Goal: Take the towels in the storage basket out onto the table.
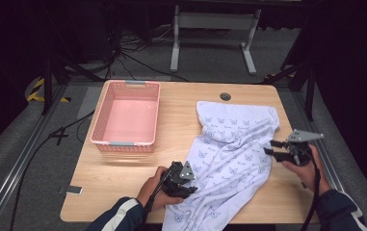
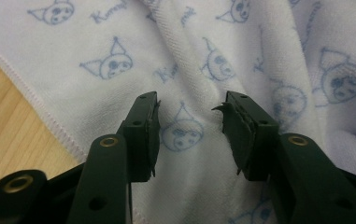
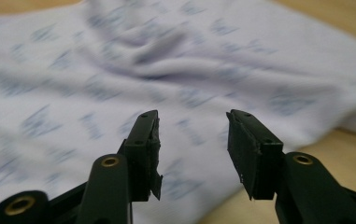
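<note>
Grey carpet floor [image 1: 210, 62], white table frame [image 1: 213, 21] behind, black curtains, dim light.

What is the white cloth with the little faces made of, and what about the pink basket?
The white cloth looks like soft terry or microfibre towelling: a fuzzy ribbed weave, a stitched hem, printed blue faces, and it lies in loose folds. The pink basket looks like moulded plastic, matt, with lattice holes in stiff walls. The table shows pale wood grain, perhaps a laminate.
</note>
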Demonstrator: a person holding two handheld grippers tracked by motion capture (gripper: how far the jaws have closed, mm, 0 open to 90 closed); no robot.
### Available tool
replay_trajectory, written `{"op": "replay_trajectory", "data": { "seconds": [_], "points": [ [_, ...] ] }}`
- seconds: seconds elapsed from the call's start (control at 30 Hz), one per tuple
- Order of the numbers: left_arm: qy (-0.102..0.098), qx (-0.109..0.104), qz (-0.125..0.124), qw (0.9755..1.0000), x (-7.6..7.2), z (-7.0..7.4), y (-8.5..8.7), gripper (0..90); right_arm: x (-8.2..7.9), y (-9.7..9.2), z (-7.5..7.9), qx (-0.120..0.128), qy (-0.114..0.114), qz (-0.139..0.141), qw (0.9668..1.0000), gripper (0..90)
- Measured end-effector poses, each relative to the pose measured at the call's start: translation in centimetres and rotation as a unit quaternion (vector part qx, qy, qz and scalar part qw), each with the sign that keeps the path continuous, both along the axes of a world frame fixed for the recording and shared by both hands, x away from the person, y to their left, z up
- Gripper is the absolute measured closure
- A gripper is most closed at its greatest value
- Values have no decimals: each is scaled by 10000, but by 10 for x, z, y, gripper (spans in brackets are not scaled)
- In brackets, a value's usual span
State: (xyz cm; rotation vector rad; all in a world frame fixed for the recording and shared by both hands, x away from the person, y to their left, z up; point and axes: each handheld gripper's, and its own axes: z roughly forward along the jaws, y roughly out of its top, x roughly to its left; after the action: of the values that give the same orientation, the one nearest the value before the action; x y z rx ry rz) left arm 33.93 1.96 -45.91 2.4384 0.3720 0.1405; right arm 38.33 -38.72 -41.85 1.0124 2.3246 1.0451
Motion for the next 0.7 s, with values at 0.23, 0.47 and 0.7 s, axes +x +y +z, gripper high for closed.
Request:
{"op": "replay_trajectory", "data": {
  "seconds": [0.23,0.47,0.7],
  "points": [
    [-49,-19,31,10000,9,0,-9,540,-27,34,-30,-559,425,546,9960,588],
    [-80,-180,366,9991,23,-3,-16,544,-3,13,-35,-324,482,-83,9983,556],
    [-191,-325,593,9975,47,-5,-29,555,33,6,-37,-190,393,-371,9984,561]
  ]
}}
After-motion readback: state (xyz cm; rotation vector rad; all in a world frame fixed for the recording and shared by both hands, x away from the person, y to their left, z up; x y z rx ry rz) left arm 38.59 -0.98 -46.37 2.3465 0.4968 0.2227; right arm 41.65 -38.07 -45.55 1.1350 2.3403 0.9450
